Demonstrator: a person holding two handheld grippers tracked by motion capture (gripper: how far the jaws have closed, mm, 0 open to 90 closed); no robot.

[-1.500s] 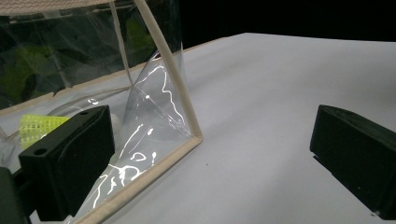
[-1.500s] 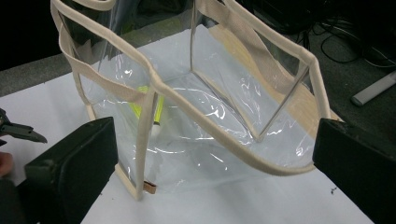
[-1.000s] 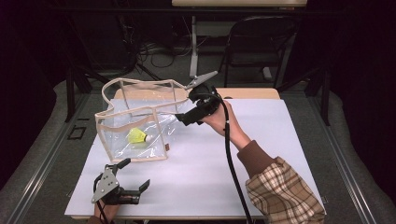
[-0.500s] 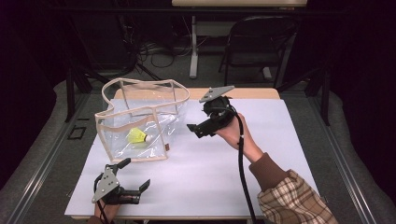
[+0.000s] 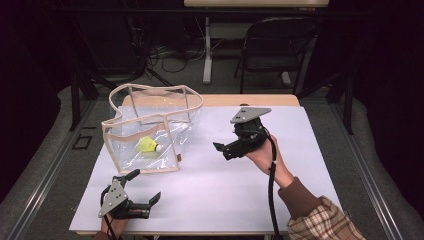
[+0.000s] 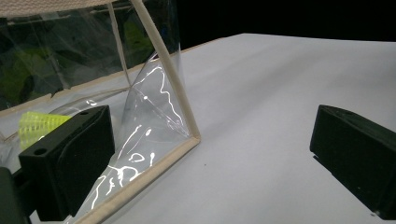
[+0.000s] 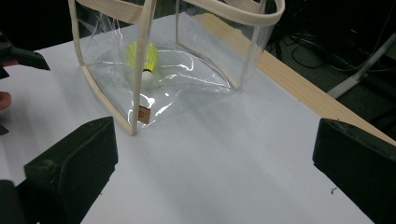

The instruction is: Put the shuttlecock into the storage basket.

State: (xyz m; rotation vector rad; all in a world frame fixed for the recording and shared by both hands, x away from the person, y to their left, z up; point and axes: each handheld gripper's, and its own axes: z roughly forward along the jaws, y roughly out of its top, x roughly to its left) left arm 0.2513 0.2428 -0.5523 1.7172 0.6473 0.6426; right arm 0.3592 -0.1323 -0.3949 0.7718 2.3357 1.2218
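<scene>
A clear plastic bag [image 5: 125, 150] with beige trim stands open on the white table cover, at the left. A yellow shuttlecock [image 5: 147, 145] lies on the bag's floor. My right gripper [image 5: 221, 151] hovers open to the right of the bag, apart from it, jaws pointing at it. In the right gripper view the bag [image 7: 201, 70] and shuttlecock [image 7: 145, 60] lie ahead of the gripper [image 7: 215, 172]. My left gripper [image 5: 146, 185] rests open near the front edge, just below the bag. The left gripper view has the bag's corner [image 6: 159, 93] and the shuttlecock [image 6: 39, 123] close ahead.
The white cover [image 5: 300, 165] stretches bare to the right and front of the bag. A wooden strip [image 5: 250, 100] runs along the table's far edge. Behind it stand a black chair [image 5: 272, 45] and floor cables.
My right gripper has drawn back from the bag's rim, moving right and toward the front. The left gripper and the bag have stayed put.
</scene>
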